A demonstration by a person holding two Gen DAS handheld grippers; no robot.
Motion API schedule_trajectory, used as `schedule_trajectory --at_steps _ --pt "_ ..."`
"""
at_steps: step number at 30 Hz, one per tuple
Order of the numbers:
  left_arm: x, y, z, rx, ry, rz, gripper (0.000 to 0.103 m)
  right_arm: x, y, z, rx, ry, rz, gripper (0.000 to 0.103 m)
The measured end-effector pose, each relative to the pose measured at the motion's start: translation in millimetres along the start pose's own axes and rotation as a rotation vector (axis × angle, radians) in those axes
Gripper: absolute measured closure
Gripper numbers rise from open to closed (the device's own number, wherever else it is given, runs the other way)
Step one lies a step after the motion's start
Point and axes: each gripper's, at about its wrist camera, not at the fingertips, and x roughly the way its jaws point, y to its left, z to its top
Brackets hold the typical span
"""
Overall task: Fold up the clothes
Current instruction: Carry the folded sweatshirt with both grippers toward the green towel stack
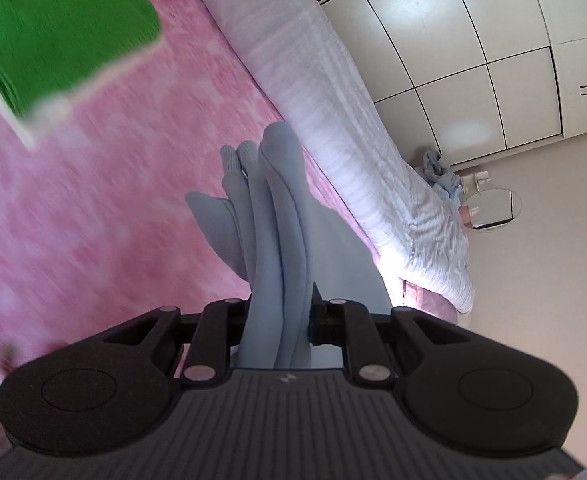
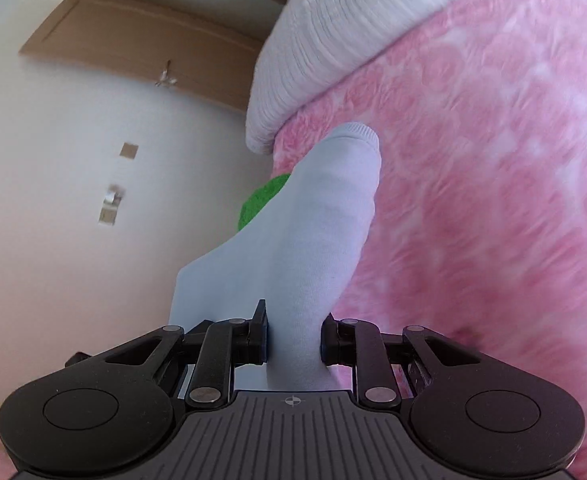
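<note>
The left gripper (image 1: 279,320) has its fingers clamped on bunched folds of a pale blue garment (image 1: 271,216), which hangs lifted over the pink blanket (image 1: 105,208) on the bed. The right gripper (image 2: 293,340) pinches another part of the same garment, its ribbed cuff (image 2: 355,134) standing free. A green folded cloth (image 1: 61,32) lies on the blanket beside a white quilt (image 1: 333,112).

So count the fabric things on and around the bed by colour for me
Light blue: 2, the garment both grippers hold, plus a crumpled cloth on the floor
Green: 1, folded item
Pink: 1, blanket
Pale lilac-grey: 1, ribbed cover
Total: 5
</note>
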Motion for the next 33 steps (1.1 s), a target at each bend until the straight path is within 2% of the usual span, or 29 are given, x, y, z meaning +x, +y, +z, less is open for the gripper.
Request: schedule_trajectory --at_steps 2,9,13,17,24,30,33 --pt "-21 23 40 0.017 0.007 0.008 0.089 37 24 -13 0.027 -0.018 -0.011 0.082" --pt "-73 87 183 0.113 -0.011 0.053 0.089 187 92 6 -0.02 -0.047 -0.016 0.082" --pt "-73 116 256 0.166 -0.032 0.071 0.089 271 130 17 -0.046 -0.064 -0.02 0.082" --pt "-63 140 312 0.212 -0.049 0.075 0.089 334 142 41 -0.066 -0.095 -0.039 0.082" --pt "-40 178 354 0.213 -0.047 0.058 0.089 390 141 69 -0.086 -0.108 -0.066 0.082" --pt "-14 207 348 0.213 -0.021 0.059 0.088 407 120 66 -0.098 -0.105 -0.11 0.082" --pt "3 224 342 0.223 -0.001 0.109 0.083 418 106 62 -0.082 -0.09 -0.156 0.08"
